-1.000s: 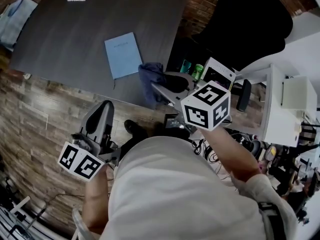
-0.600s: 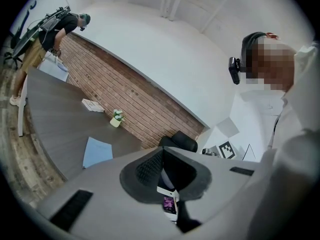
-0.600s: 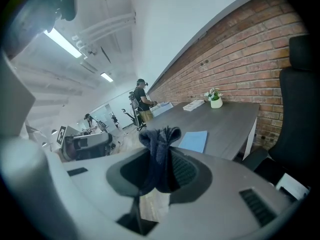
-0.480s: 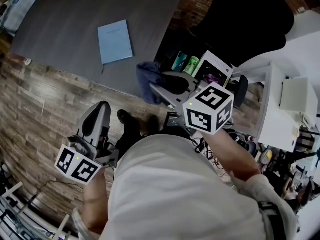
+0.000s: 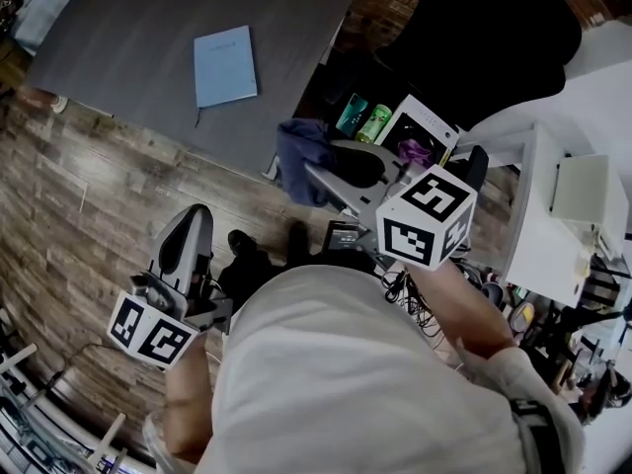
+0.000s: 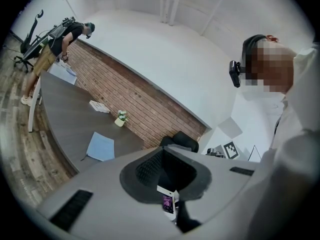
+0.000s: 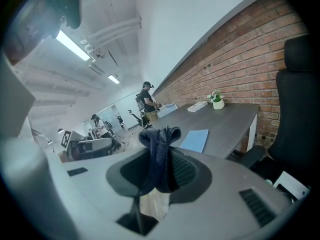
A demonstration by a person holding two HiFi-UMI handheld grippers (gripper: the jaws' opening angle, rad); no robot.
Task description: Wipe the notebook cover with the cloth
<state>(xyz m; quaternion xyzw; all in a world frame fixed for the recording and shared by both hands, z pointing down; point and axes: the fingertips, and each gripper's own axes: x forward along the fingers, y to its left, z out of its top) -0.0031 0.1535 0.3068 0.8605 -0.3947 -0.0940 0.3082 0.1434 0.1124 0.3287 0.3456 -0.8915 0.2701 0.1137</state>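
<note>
A light blue notebook lies flat on the dark grey table, well ahead of both grippers. It also shows in the left gripper view as the notebook and in the right gripper view as the notebook. My right gripper is shut on a dark blue cloth, held in the air off the table's near edge. That cloth bunches up out of the right gripper. My left gripper hangs low over the wooden floor, shut and holding nothing; the left gripper points toward the table.
A black office chair stands right of the table. Two cans and a small box sit below it, beside a white desk. A person leans over the table's far end. A small potted plant stands by the brick wall.
The table and notebook have slid up and left in the head view. The right gripper still holds the cloth and sits slightly farther right. The left gripper has hardly moved.
</note>
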